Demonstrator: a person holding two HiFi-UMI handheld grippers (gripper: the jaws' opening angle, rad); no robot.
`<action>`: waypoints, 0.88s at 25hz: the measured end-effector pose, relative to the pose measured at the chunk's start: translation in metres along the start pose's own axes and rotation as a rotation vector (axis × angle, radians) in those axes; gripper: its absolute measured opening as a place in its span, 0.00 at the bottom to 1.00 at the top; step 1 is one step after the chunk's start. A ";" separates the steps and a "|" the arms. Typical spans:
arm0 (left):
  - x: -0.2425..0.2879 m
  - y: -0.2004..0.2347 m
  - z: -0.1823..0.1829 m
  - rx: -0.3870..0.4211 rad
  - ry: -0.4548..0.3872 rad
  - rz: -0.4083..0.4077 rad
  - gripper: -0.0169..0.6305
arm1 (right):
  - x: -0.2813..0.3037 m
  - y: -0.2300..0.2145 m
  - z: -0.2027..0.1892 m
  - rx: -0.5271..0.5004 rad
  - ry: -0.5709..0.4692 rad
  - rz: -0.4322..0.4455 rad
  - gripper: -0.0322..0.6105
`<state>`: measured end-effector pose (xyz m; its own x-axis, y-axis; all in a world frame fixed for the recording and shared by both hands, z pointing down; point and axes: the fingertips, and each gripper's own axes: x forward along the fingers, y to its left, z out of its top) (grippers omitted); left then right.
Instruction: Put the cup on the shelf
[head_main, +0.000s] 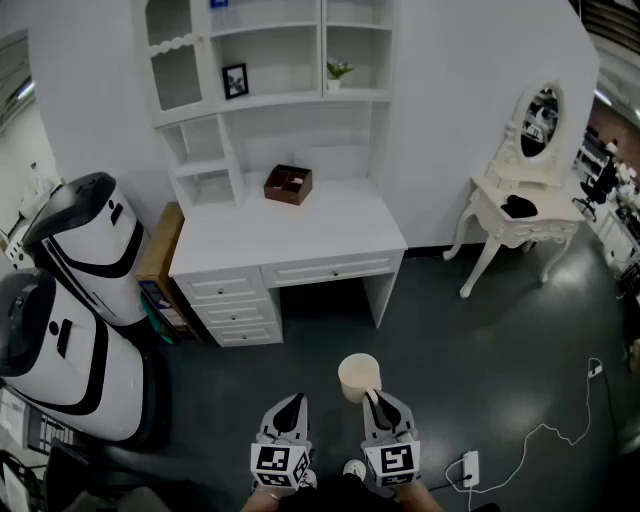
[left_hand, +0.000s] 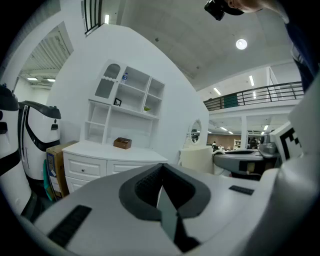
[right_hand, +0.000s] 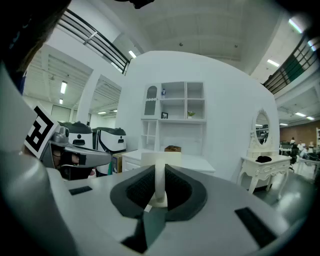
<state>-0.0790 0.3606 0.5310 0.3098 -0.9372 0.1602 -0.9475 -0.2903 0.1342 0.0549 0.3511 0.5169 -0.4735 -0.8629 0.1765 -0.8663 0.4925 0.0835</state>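
Right gripper (head_main: 374, 400) pinched the cream cup (head_main: 358, 376) well short of the white desk (head_main: 300, 235), left gripper (head_main: 292, 405) pressed together, empty

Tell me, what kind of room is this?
Probably a pretend bedroom set up inside a big hall: a white desk with shelves above it, a dressing table with an oval mirror, and a balcony railing beyond the wall.

L gripper (left_hand: 161, 174) fingers (left_hand: 145, 186) together, empty
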 end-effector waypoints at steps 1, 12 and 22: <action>0.001 0.001 0.000 0.000 -0.003 0.001 0.03 | 0.001 0.001 0.001 -0.006 -0.002 0.003 0.12; 0.001 -0.002 0.004 -0.010 -0.041 -0.007 0.03 | -0.005 -0.005 0.002 -0.032 -0.020 -0.012 0.13; 0.005 -0.001 0.009 -0.039 -0.081 0.004 0.14 | -0.005 -0.023 0.011 -0.097 -0.043 -0.037 0.13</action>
<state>-0.0771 0.3547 0.5225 0.2972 -0.9513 0.0816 -0.9445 -0.2804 0.1715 0.0750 0.3427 0.5034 -0.4502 -0.8835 0.1291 -0.8646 0.4675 0.1844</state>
